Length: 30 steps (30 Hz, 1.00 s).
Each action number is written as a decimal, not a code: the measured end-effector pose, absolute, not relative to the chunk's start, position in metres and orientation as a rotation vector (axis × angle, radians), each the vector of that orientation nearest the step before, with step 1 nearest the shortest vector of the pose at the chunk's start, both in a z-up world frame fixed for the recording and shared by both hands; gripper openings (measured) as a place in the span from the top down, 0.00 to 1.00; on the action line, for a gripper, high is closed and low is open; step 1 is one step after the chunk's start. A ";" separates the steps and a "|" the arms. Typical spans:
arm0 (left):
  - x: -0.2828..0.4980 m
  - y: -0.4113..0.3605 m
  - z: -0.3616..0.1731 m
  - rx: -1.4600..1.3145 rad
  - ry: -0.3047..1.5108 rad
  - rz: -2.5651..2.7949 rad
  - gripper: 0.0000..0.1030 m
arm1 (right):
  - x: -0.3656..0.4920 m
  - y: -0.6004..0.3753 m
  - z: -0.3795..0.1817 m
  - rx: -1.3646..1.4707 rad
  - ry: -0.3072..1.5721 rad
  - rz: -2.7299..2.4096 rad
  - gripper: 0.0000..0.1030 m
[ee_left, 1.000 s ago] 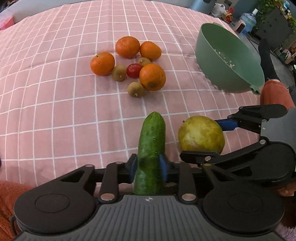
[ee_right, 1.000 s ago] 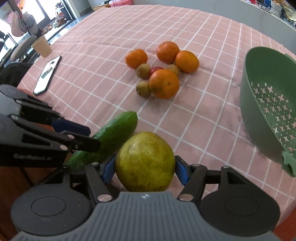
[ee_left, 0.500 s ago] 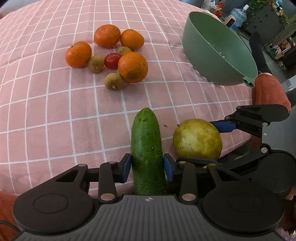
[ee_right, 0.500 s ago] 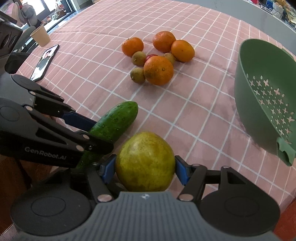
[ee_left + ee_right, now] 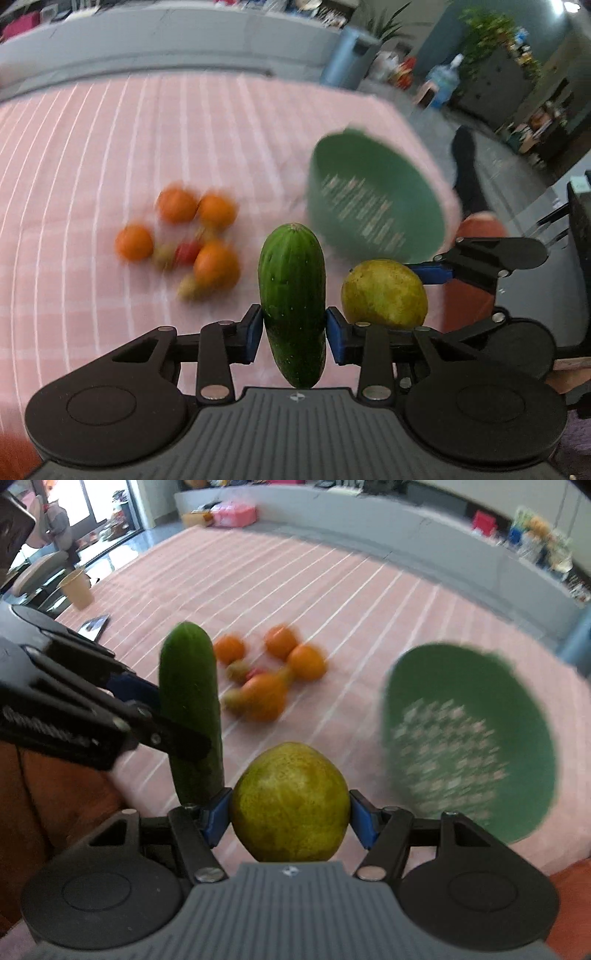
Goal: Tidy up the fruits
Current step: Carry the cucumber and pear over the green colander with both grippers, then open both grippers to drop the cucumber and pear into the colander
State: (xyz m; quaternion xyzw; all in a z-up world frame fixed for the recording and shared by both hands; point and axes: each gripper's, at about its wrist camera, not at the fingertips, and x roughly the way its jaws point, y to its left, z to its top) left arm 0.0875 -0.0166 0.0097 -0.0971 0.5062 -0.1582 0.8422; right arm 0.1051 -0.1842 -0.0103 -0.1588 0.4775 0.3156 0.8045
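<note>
My left gripper (image 5: 293,334) is shut on a green cucumber (image 5: 291,291) and holds it upright above the pink checked cloth (image 5: 110,147). My right gripper (image 5: 290,821) is shut on a yellow-green pear (image 5: 291,801), beside the cucumber (image 5: 190,709). The pear also shows in the left wrist view (image 5: 384,293). A green colander (image 5: 373,214) lies tilted on the cloth, ahead and to the right (image 5: 469,738). A cluster of oranges (image 5: 216,264), small brown fruits and a red one lies ahead on the left (image 5: 266,696), blurred.
A paper cup (image 5: 77,589) and a phone (image 5: 94,626) sit at the cloth's far left edge. A person's leg (image 5: 476,295) in orange is close at right. Room clutter stands beyond the table.
Both grippers have lifted and tipped upward with their fruit. The cucumber and pear are off the cloth, and more of the room shows. The view is motion-blurred.
</note>
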 end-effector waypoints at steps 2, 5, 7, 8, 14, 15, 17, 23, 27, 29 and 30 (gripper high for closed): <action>0.100 -0.024 0.024 -0.209 1.035 -0.360 0.60 | 0.117 -0.196 0.003 -0.351 0.989 0.641 0.39; 0.127 -0.043 0.042 -0.183 0.990 -0.391 0.60 | 0.138 -0.214 0.016 -0.354 0.953 0.579 0.39; 0.143 -0.053 0.046 -0.168 0.985 -0.400 0.60 | 0.154 -0.225 0.019 -0.345 0.944 0.545 0.39; 0.153 -0.060 0.046 -0.162 0.987 -0.407 0.60 | 0.162 -0.230 0.019 -0.345 0.941 0.529 0.39; 0.196 -0.090 0.027 -0.150 1.006 -0.413 0.60 | 0.203 -0.242 -0.010 -0.414 0.960 0.480 0.39; 0.199 -0.093 0.023 -0.152 1.012 -0.414 0.61 | 0.209 -0.243 -0.018 -0.413 0.974 0.480 0.39; 0.209 -0.099 0.015 -0.156 1.027 -0.415 0.61 | 0.221 -0.246 -0.032 -0.403 1.004 0.482 0.39; 0.234 -0.116 -0.016 -0.151 1.079 -0.418 0.61 | 0.242 -0.253 -0.062 -0.378 1.053 0.476 0.39; 0.241 -0.126 -0.030 -0.105 1.080 -0.407 0.61 | 0.245 -0.253 -0.072 -0.393 1.063 0.477 0.39; 0.242 -0.131 -0.036 -0.066 1.082 -0.402 0.61 | 0.245 -0.255 -0.075 -0.405 1.066 0.483 0.39; 0.243 -0.132 -0.039 -0.053 1.091 -0.404 0.61 | 0.245 -0.254 -0.076 -0.411 1.066 0.486 0.39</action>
